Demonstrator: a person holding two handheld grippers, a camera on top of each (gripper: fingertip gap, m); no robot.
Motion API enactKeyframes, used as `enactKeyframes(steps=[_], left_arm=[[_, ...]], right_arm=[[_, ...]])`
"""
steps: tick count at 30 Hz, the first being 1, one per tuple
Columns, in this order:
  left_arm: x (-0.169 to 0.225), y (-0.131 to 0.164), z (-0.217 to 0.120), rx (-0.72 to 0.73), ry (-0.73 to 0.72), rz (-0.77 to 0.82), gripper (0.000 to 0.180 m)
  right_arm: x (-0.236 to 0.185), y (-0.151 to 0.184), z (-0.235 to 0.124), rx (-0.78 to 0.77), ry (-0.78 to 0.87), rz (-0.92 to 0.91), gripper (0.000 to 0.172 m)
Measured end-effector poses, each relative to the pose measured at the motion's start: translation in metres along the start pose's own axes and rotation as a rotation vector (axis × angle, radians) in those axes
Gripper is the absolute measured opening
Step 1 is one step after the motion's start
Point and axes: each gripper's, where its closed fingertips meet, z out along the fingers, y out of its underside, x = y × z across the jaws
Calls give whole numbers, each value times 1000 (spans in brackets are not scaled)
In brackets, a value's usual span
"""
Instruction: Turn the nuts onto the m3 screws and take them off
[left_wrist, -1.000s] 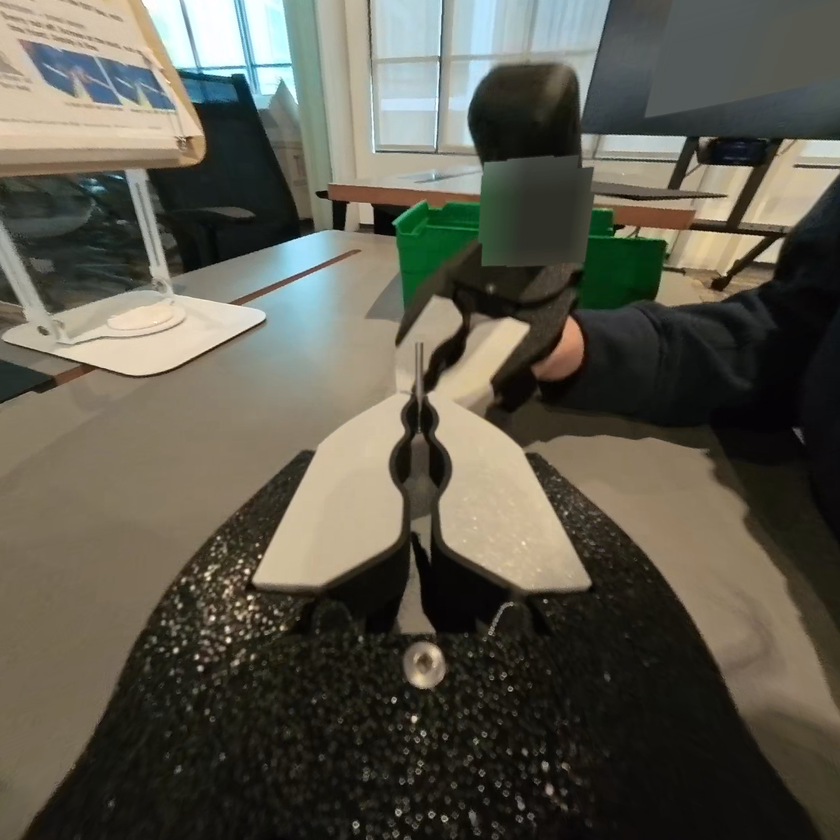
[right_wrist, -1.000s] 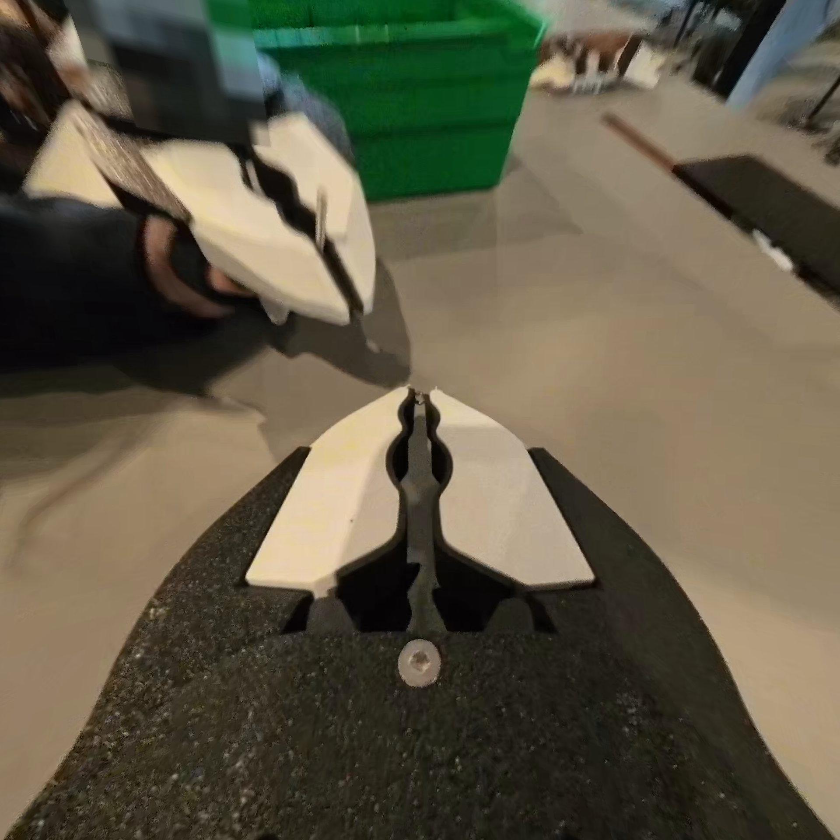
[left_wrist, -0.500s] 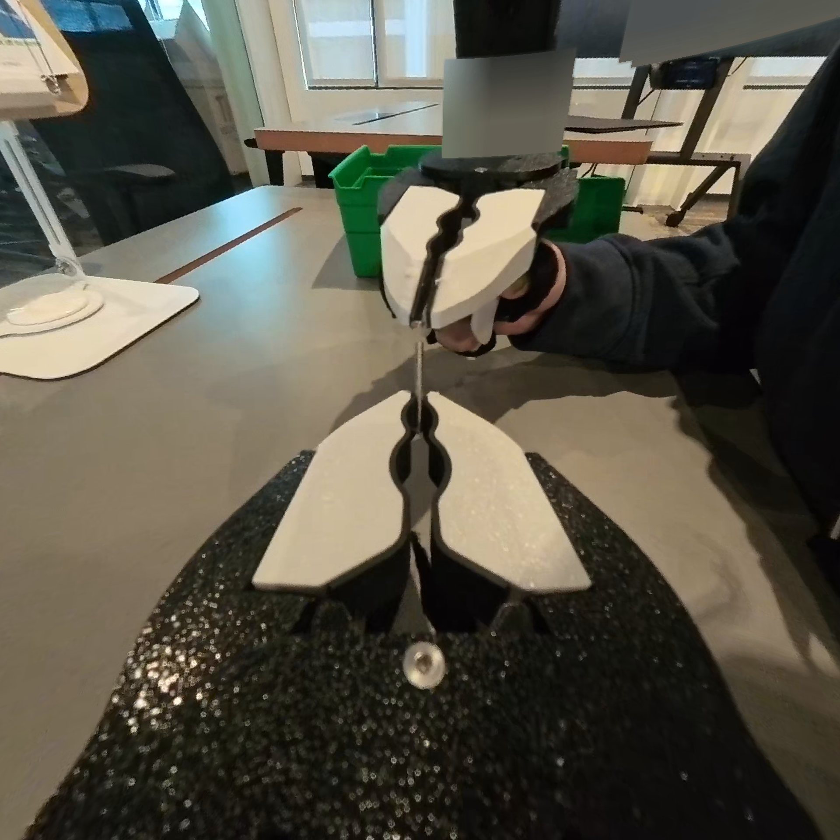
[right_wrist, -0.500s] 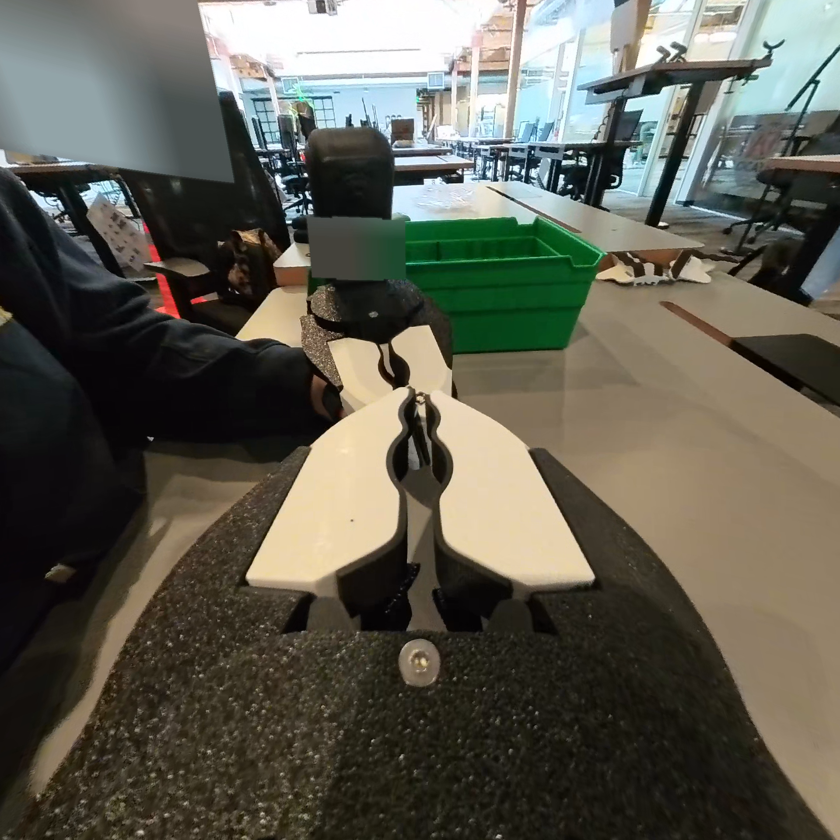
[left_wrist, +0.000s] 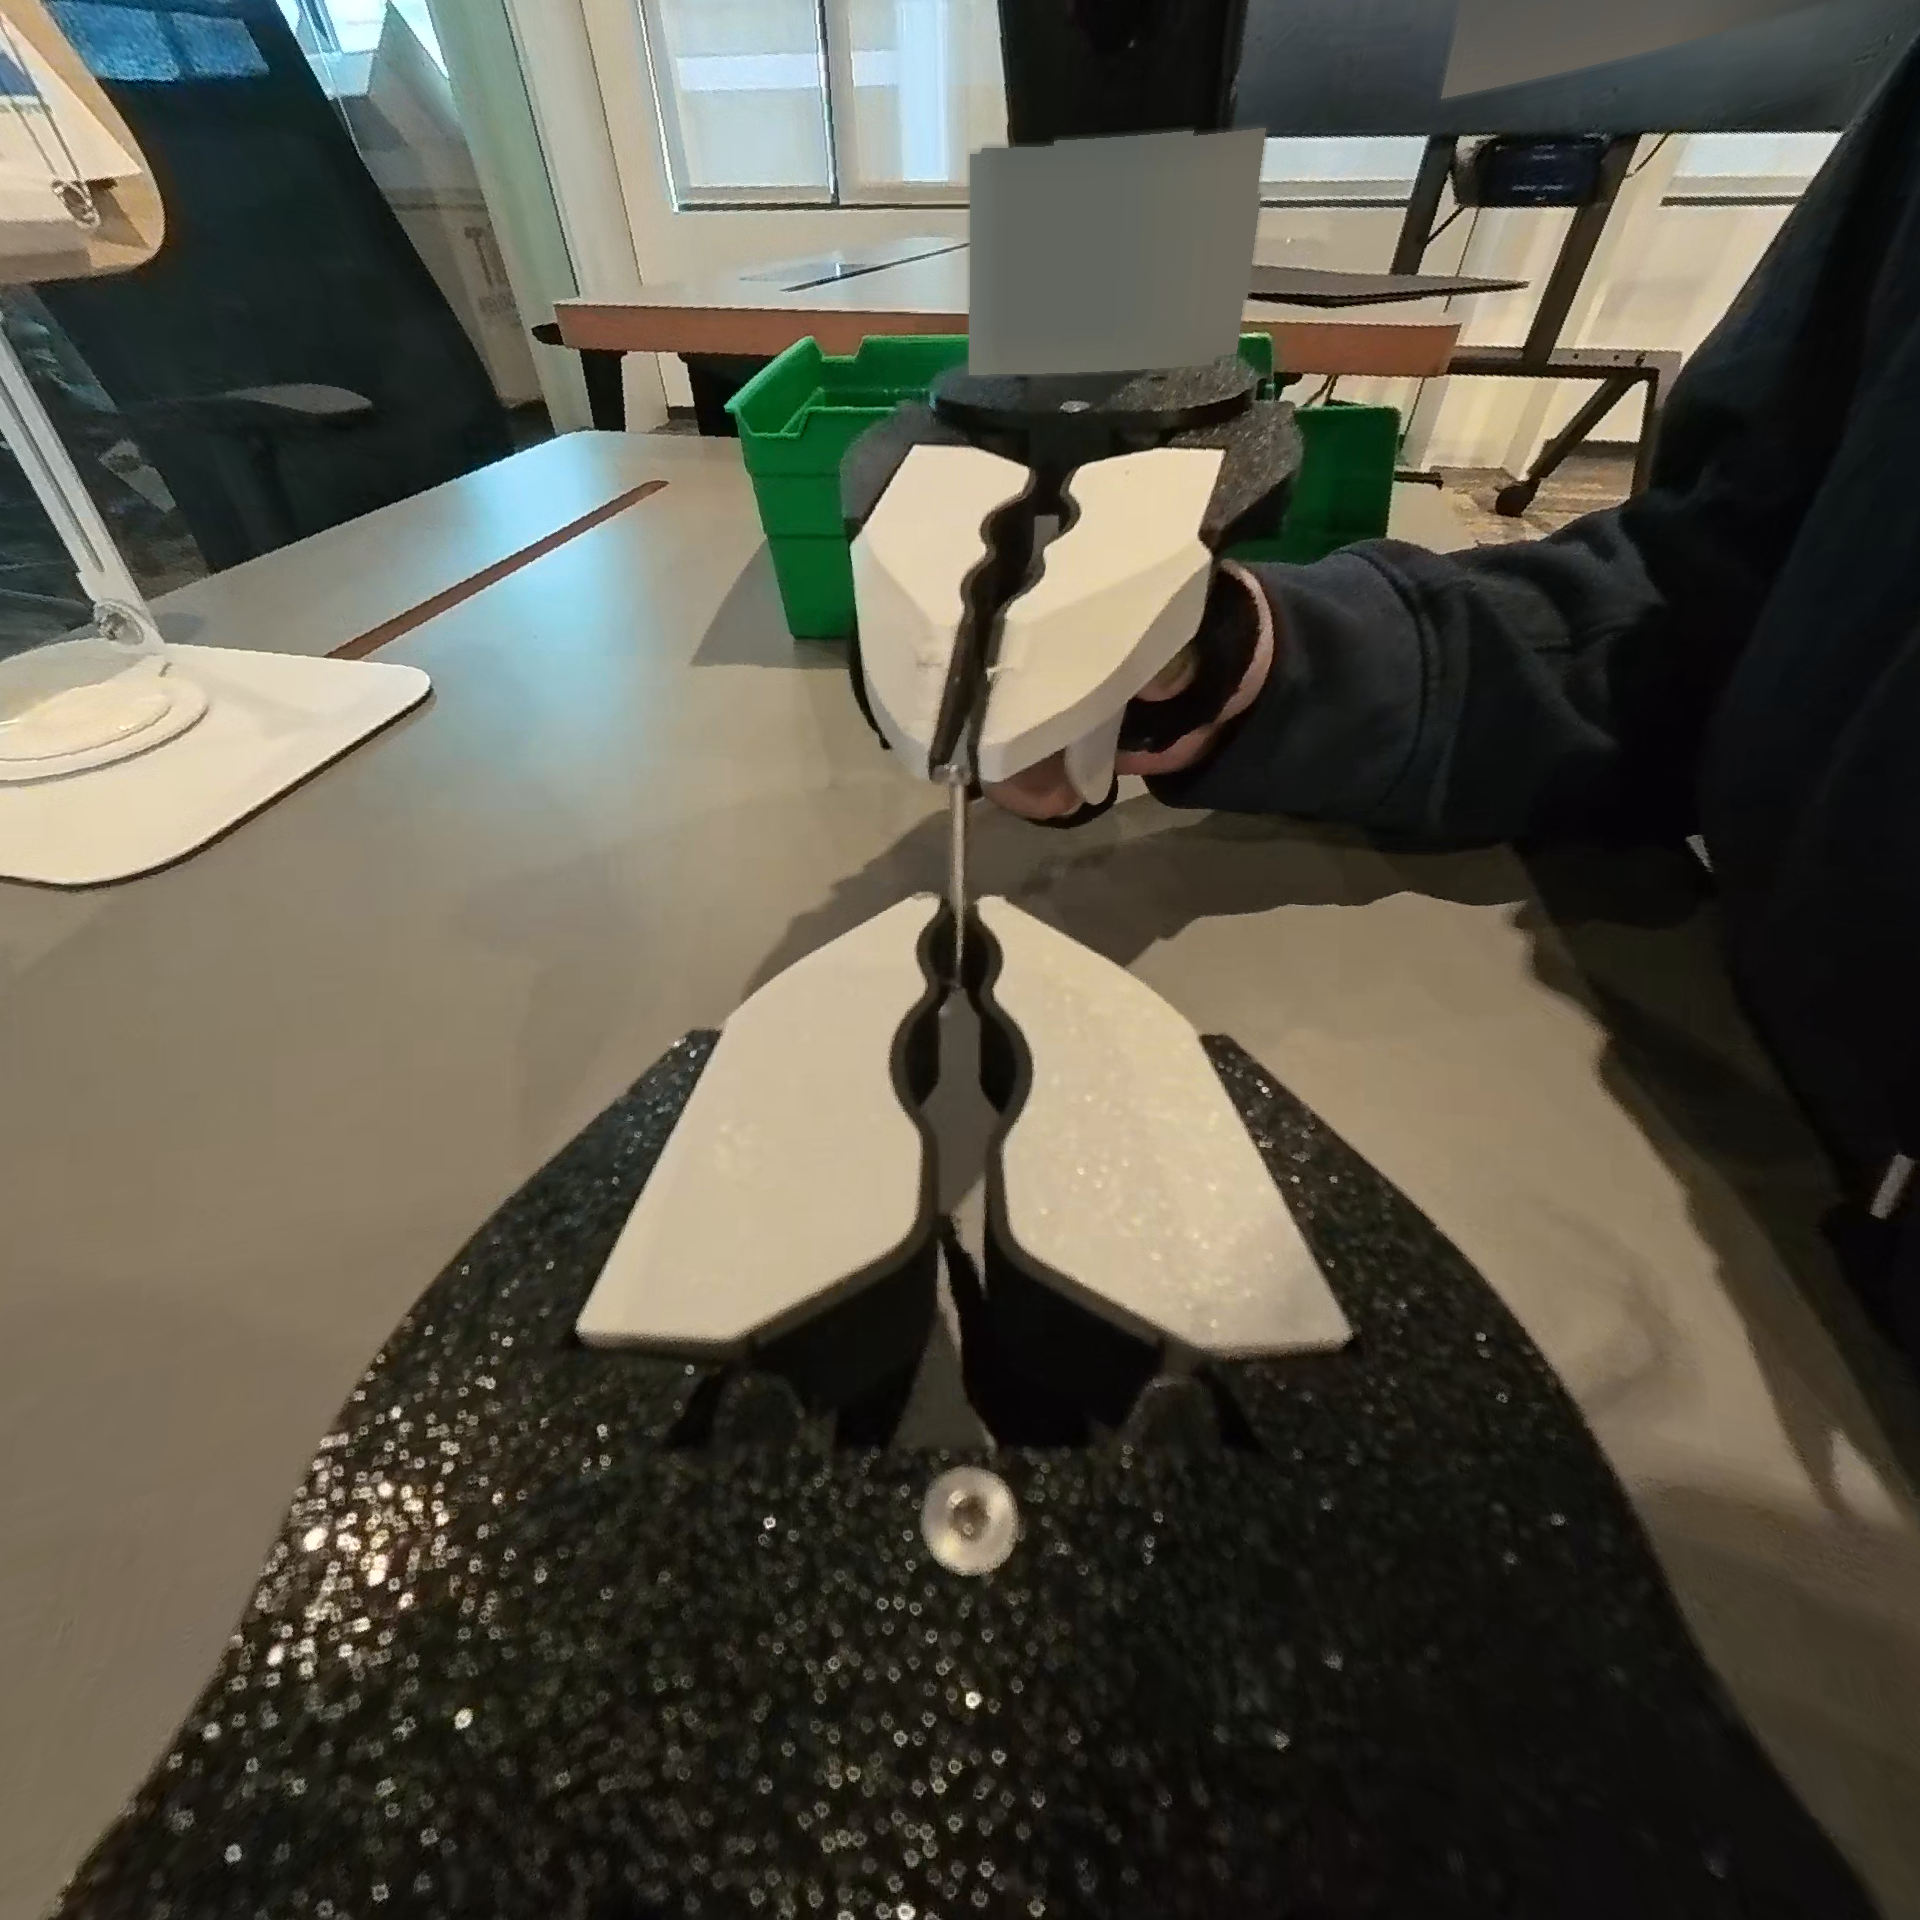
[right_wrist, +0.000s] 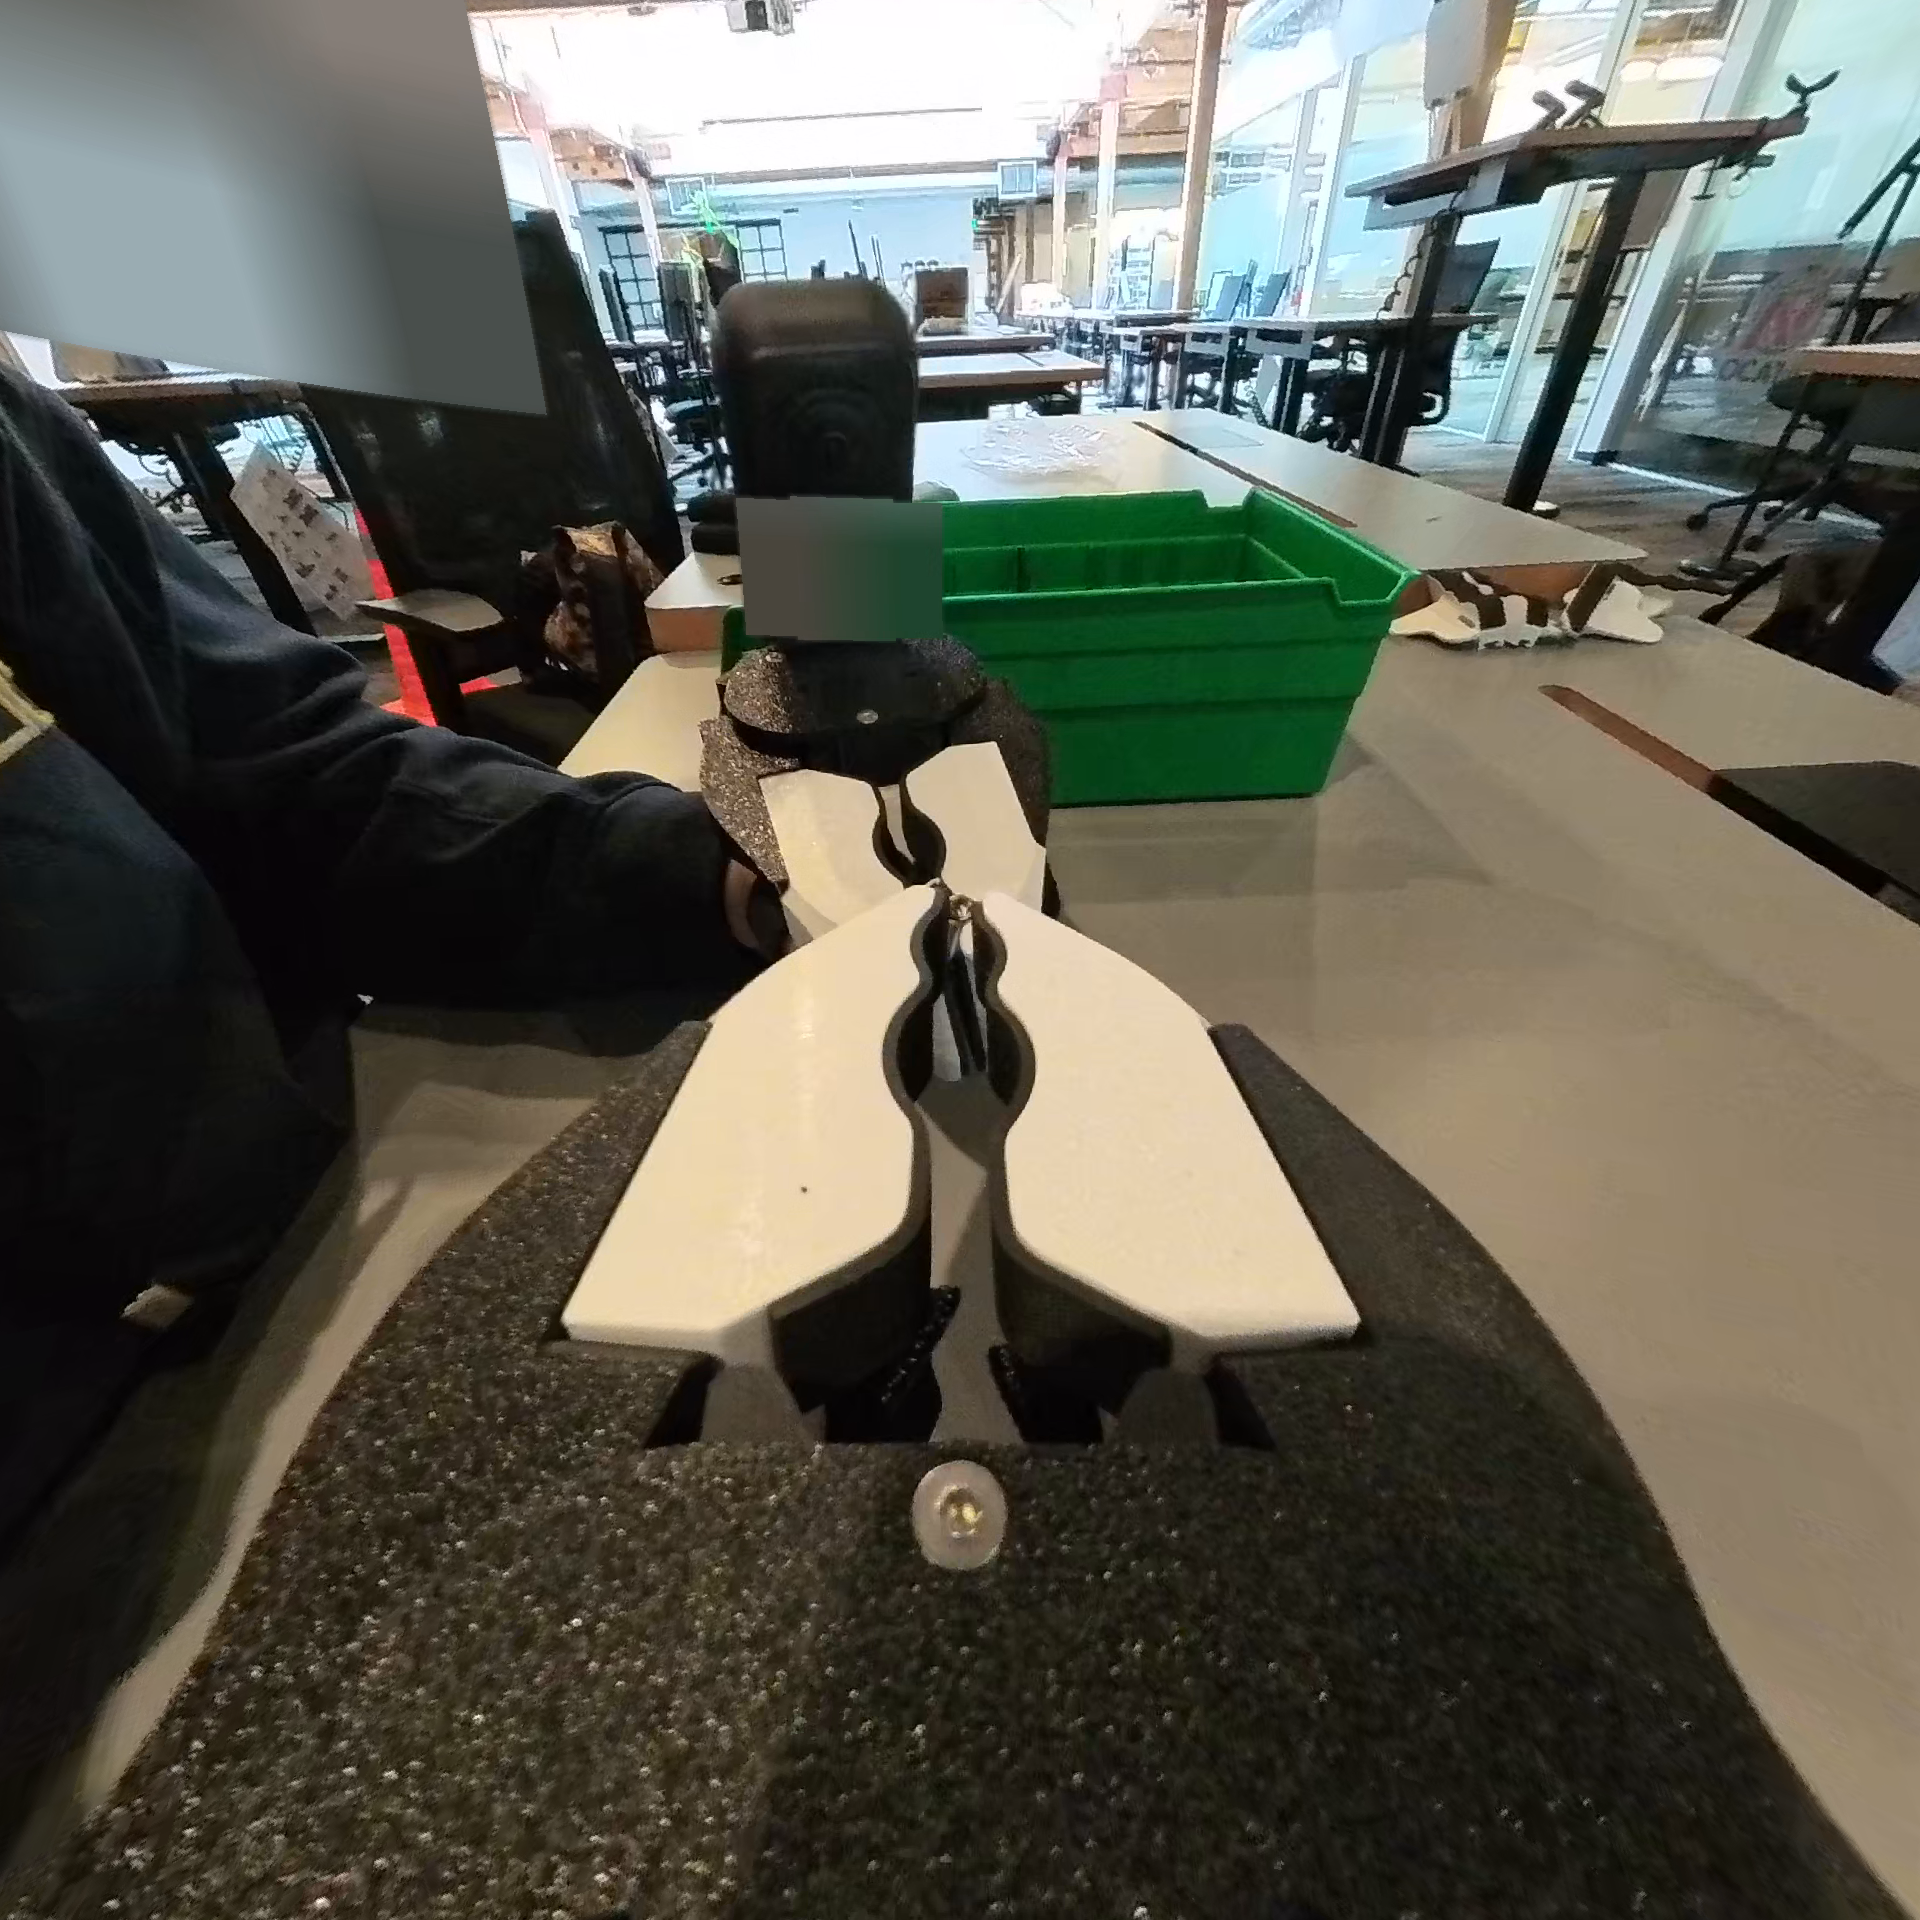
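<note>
In the left wrist view my left gripper (left_wrist: 958, 914) is shut on a thin silver M3 screw (left_wrist: 956, 842), which sticks out forward from the fingertips above the grey table (left_wrist: 416, 1039). My right gripper (left_wrist: 951, 764) faces it tip to tip and is shut on a small silver nut (left_wrist: 948, 772) that sits at the screw's far end. In the right wrist view the right gripper (right_wrist: 956, 902) pinches the nut (right_wrist: 962, 914) at its very tips. The left gripper (right_wrist: 920, 878) is just behind them, its tips partly hidden.
A green bin (left_wrist: 800, 520) stands on the table behind the grippers and also shows in the right wrist view (right_wrist: 1174, 665). A white stand base (left_wrist: 208, 748) lies at the left. A person's dark sleeve (left_wrist: 1455, 675) reaches in from the right. Both grippers' tips are close together, under 4 cm apart.
The right gripper swung from a tilted pose at the side to face the left gripper head-on, bringing the nut to the screw's tip. The left gripper kept its hold on the screw.
</note>
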Motion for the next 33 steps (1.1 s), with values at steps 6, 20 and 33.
enactKeyframes(steps=[6,20,33], left_arm=[[0,-1,-1,12,4,-9,1],[2,9,5,-74,-9,31,1],[5,18,10,-144,-9,81,1]], right_arm=[[0,1,-1,-1,-7,4,4],[-2,11,-5,-128,-4,-57,4],[-6,20,-9,-176,-49,-46,4]])
